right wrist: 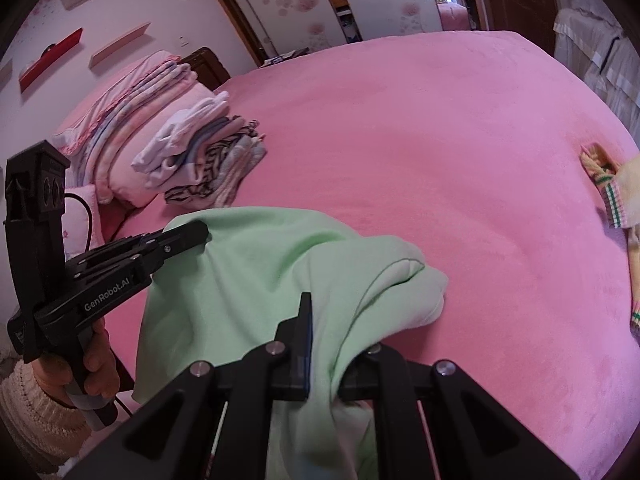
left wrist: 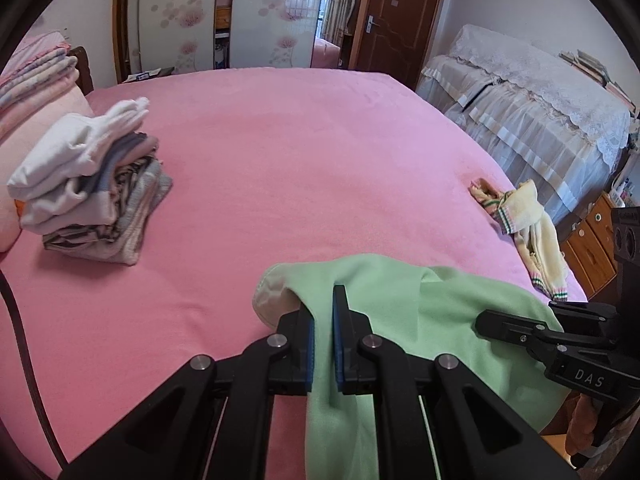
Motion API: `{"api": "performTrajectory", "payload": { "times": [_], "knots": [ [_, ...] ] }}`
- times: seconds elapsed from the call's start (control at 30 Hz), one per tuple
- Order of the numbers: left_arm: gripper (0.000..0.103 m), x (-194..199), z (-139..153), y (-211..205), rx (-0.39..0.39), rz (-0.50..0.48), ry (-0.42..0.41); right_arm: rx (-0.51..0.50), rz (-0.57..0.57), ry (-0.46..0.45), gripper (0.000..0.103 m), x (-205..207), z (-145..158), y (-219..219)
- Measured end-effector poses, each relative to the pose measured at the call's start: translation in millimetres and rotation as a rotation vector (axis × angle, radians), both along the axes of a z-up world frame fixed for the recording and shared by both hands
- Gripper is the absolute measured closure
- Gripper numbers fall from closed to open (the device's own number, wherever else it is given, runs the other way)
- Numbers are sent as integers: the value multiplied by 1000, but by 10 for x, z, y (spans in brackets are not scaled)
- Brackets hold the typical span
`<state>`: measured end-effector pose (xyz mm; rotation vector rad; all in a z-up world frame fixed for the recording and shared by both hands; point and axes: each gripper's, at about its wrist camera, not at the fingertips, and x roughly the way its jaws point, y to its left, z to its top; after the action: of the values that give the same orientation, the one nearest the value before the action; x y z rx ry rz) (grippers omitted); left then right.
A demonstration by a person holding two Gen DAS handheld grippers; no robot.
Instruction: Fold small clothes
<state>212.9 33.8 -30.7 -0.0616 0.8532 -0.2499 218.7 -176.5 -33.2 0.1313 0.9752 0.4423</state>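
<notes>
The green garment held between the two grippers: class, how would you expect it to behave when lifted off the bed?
Likely floppy: the green garment sags and folds between the left gripper and the right gripper. Probably light, since two shut pinches seem to carry it. It may drag on the fuzzy pink bedspread.

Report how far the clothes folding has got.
Done: a stack of folded clothes sits on the pink bed. In hand: the left gripper and right gripper are both shut on the green garment. Left: the cream garment, still crumpled.
</notes>
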Motion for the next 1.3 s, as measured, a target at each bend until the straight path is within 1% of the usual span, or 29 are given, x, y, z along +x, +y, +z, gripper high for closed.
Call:
{"api": "performTrajectory", "payload": {
  "times": [0.17,0.33,0.47,0.57,0.67,0.77,0.8,0.87,0.9,0.93,0.97,1.0,1.07,1.1,1.13,1.17,1.2,1.23,1.3],
  "knots": [
    [98,-60,464,521,2,41,-52,11,43,-71,96,-14,430,403],
    [98,99,985,1164,39,106,-119,15,97,-188,96,217,979,1012],
    [98,504,1506,1668,89,164,-174,11,126,-294,96,617,1470,1627],
    [98,952,1916,2060,155,203,-217,14,121,-360,96,1012,1788,2105],
    [98,1352,2179,2430,189,244,-251,66,101,-377,96,1463,1968,2498],
    [98,1806,2283,2793,222,266,-253,134,73,-382,95,1905,2014,2879],
    [98,2002,2276,2962,234,272,-249,160,63,-376,95,2046,1980,2995],
    [98,2294,2173,3204,250,292,-237,205,51,-355,95,2302,1830,3213],
    [98,2509,2039,3377,270,311,-216,234,44,-331,95,2430,1712,3304],
    [98,2643,1912,3479,276,325,-194,268,41,-288,95,2574,1535,3394],
    [98,2803,1727,3601,277,344,-159,289,34,-237,95,2701,1334,3477],
    [97,2993,1454,3768,267,367,-109,292,25,-188,95,2804,1130,3554],
    [96,3191,991,3926,259,386,-28,270,22,-83,95,2961,639,3722],
    [96,3276,695,3983,278,395,24,230,36,-47,95,3003,419,3805],
    [96,3264,512,3969,300,397,44,183,57,-39,94,3013,280,3870],
    [95,3267,338,3974,313,391,52,137,70,-55,93,2989,208,3903],
    [94,3261,264,3964,314,387,50,87,87,-88,84,2940,166,3925],
    [93,3217,192,3964,306,384,31,43,106,-129,79,2874,148,3926],
    [93,3133,160,3986,292,381,-4,27,160,-145,52,2816,138,3897]
  ]
}}
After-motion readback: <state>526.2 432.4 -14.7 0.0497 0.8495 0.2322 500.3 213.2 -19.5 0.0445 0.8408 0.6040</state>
